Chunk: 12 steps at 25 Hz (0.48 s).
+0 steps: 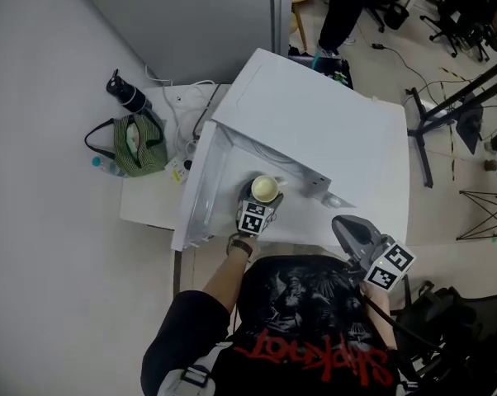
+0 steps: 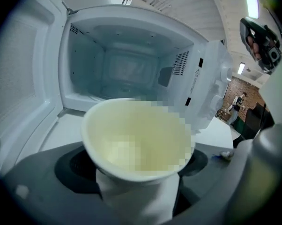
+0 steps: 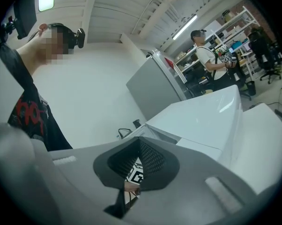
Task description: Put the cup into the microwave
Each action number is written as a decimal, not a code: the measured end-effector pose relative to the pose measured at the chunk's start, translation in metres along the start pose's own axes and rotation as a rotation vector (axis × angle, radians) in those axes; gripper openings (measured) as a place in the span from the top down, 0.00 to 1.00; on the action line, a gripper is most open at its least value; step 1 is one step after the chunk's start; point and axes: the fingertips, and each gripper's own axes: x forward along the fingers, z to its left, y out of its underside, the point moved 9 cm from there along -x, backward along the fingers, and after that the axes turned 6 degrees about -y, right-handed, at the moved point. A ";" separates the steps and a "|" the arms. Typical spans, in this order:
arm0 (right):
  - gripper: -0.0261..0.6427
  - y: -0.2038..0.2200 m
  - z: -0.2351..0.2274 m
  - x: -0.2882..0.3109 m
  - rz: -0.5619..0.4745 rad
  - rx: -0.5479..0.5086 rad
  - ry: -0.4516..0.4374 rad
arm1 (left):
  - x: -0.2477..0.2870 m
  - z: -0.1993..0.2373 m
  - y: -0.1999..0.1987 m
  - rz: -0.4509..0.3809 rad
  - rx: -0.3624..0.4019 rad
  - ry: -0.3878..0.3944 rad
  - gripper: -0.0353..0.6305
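A pale yellow paper cup [image 1: 265, 189] [image 2: 136, 139] stands upright at the mouth of the white microwave [image 1: 331, 130] [image 2: 117, 69]. The microwave's door [image 1: 201, 188] is swung open to the left and its cavity is empty. My left gripper [image 1: 263, 201] [image 2: 138, 191] has its jaws set wide on either side of the cup's body, and I see no squeeze on it. What the cup's base rests on is hidden. My right gripper [image 1: 344, 226] [image 3: 140, 159] is shut and empty, off to the right of the microwave's front, by the person's chest.
Left of the microwave on the white table [image 1: 145, 209] lie a green striped bag [image 1: 137, 145], a black bottle [image 1: 126, 94] and cables [image 1: 182, 110]. A person [image 1: 347, 7] [image 3: 209, 62] stands beyond the microwave. Office chairs [image 1: 467, 11] and a metal stand [image 1: 438, 110] fill the right side.
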 end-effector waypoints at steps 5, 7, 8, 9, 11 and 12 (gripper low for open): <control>0.96 0.007 0.000 -0.002 -0.022 0.025 0.017 | -0.013 -0.004 0.007 0.033 0.014 0.013 0.27; 0.96 0.009 -0.001 0.002 -0.023 0.033 0.010 | -0.026 -0.007 0.013 0.021 -0.006 0.011 0.27; 0.96 0.010 -0.002 0.005 -0.023 0.038 0.004 | -0.033 -0.009 0.015 0.011 -0.022 0.011 0.27; 0.96 0.011 -0.003 0.008 -0.022 0.044 -0.004 | -0.042 -0.011 0.017 0.001 -0.037 0.011 0.27; 0.96 0.012 -0.003 0.015 -0.015 0.053 -0.023 | -0.059 -0.014 0.019 -0.014 -0.052 0.002 0.27; 0.96 0.013 -0.003 0.019 -0.010 0.057 -0.034 | -0.068 -0.016 0.019 -0.024 -0.059 -0.004 0.27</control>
